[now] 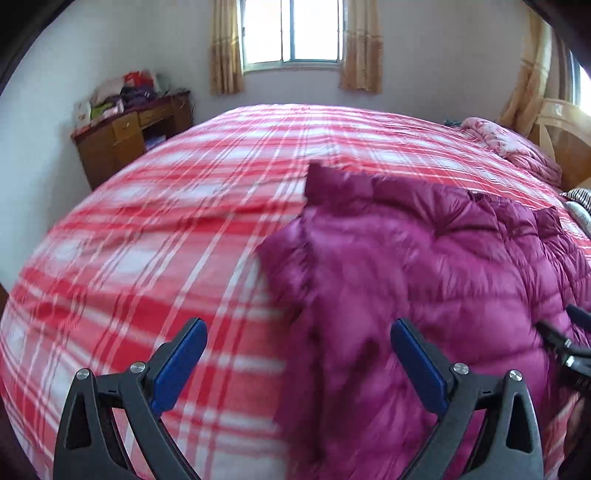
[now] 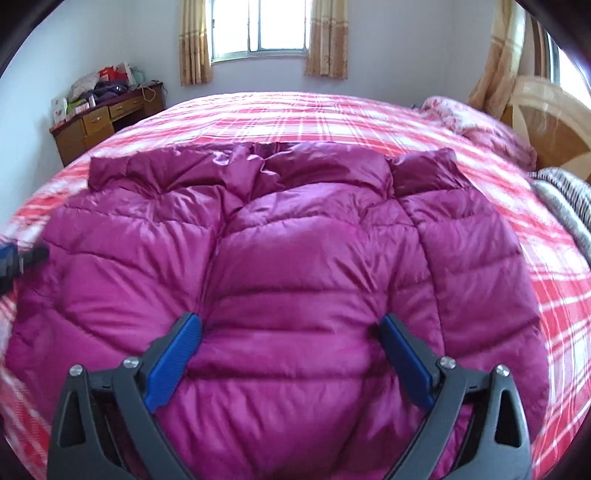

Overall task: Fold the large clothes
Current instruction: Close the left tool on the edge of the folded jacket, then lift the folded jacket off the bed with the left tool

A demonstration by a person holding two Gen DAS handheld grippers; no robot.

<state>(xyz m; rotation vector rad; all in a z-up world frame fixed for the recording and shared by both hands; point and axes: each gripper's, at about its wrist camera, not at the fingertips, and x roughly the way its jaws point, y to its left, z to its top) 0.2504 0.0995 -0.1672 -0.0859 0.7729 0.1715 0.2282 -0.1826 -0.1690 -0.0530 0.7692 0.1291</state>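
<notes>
A puffy magenta quilted down jacket (image 2: 295, 258) lies spread flat on the bed, over a red-and-white plaid bedcover (image 1: 166, 229), its darker collar end toward the window (image 2: 260, 26). The right claw (image 2: 290, 332) hangs over the jacket's middle with its blue-padded fingers (image 2: 177, 360) spread wide, gripping nothing. The left claw (image 1: 299, 338) is likewise wide and empty, poised over the jacket's left edge, one finger above the plaid and the other above the purple fabric. Against the far wall stands a cluttered wooden desk (image 1: 125, 144). A pink floral quilt (image 1: 517, 147) lies bunched by the wooden headboard (image 2: 554, 125).
</notes>
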